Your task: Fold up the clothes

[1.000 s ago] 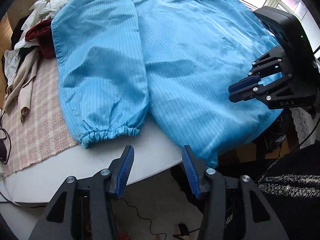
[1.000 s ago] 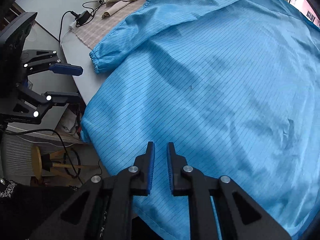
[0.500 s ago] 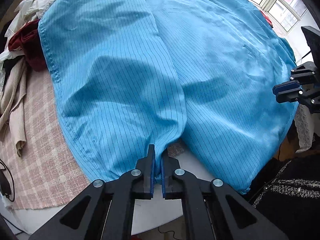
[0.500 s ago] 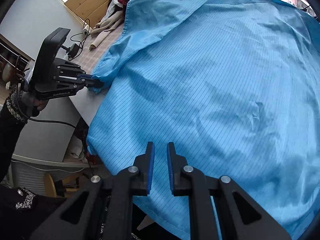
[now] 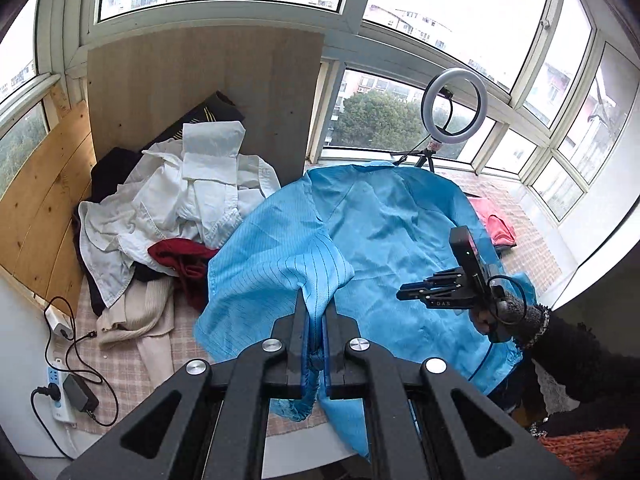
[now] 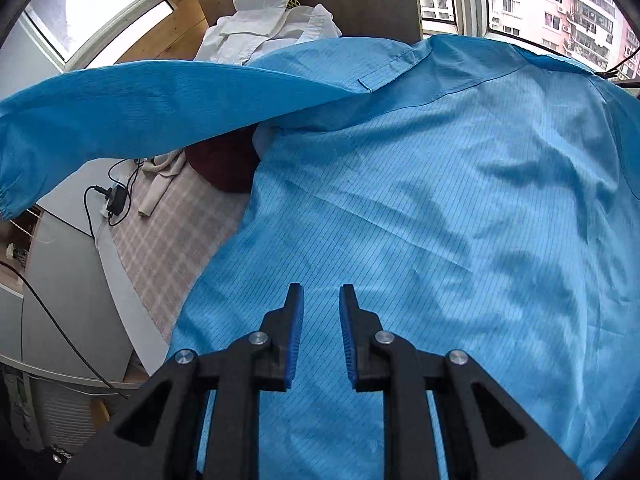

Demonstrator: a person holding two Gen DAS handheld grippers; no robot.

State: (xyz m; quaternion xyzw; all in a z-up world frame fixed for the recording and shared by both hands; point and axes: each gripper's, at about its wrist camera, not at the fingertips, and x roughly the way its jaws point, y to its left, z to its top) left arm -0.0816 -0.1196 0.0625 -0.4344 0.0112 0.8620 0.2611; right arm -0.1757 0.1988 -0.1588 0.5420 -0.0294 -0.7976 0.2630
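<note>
Since a second ago the left gripper (image 5: 315, 320) has closed on the elastic cuff of the sleeve (image 6: 132, 120) and has lifted it from the bench (image 5: 168, 364); before, this cuff lay flat near the bench edge and the jaws stood wide apart in front of it. Now the jaws are pressed together with the gathered blue cloth between them, and the sleeve hangs in the air as a long band from the shoulder to the cuff, as the right wrist view shows.

The blue striped coat (image 5: 400, 224) lies spread with its back up on the checked cloth (image 6: 160, 248) that covers the bench. Its body stays flat, and only the one sleeve is raised.

The right gripper (image 6: 321, 300) is above the lower part of the coat's back. Its jaws are opening at this moment, and there is a clear gap between the blue pads (image 6: 295, 340); no cloth is between them. In the left wrist view it is seen from the side, held by a hand in a dark knitted sleeve (image 5: 560, 344).

Behind the coat, a pile of other clothes (image 5: 180, 200) sits against a wooden board (image 5: 200, 92): white, dark red and beige pieces. A ring light (image 5: 455, 106) stands near the window. A power strip (image 5: 60, 396) with cables lies at the left edge of the bench.
</note>
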